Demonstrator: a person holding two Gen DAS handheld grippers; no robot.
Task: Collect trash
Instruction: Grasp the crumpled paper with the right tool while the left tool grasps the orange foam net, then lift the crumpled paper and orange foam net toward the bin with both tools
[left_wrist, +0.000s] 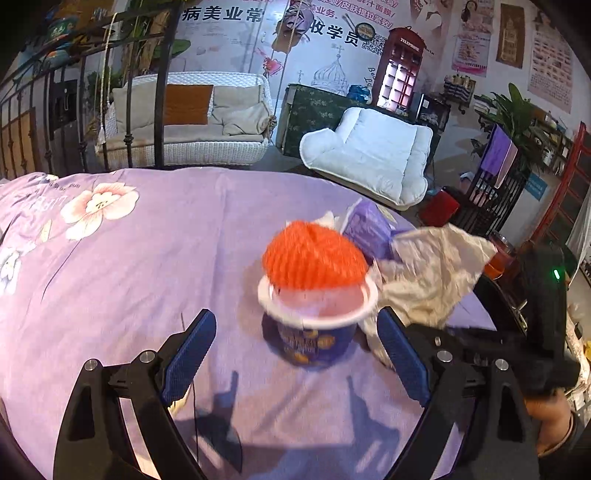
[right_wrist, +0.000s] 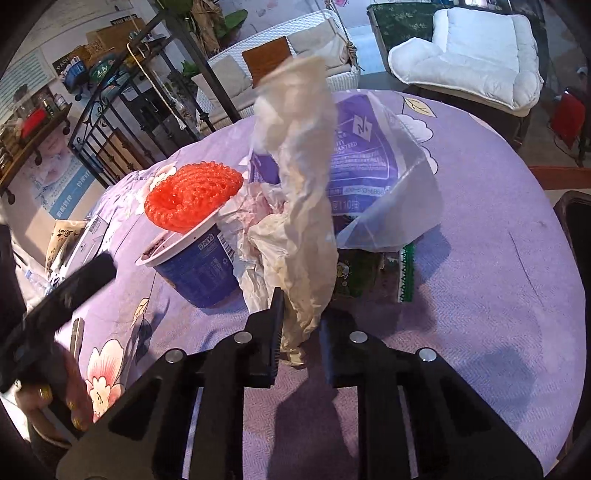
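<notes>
Covering the whole round table, the purple flowered cloth (right_wrist: 480, 258) served as the place where the trash was gathered into one heap, so that both grippers could reach it. At about 12 o'clock of the heap lay the purple-printed plastic bag (right_wrist: 369, 158), leaning on the other pieces. In front of it rose the crumpled white paper (right_wrist: 299, 206); the right gripper (right_wrist: 301, 332) was clenched on its lower end and held it upright, probably to carry it away from the pile. At 10 o'clock from this paper stood the blue cup (right_wrist: 199, 269), tilted, with the orange foam net (right_wrist: 192, 195) resting on its rim, as if stuffed there to go together. The left gripper (left_wrist: 295, 350) had its fingers spread wide on both sides of the cup (left_wrist: 314, 339), not touching it, though blur made this uncertain. A green wrapper (right_wrist: 406, 273) lay flat under the bag.
</notes>
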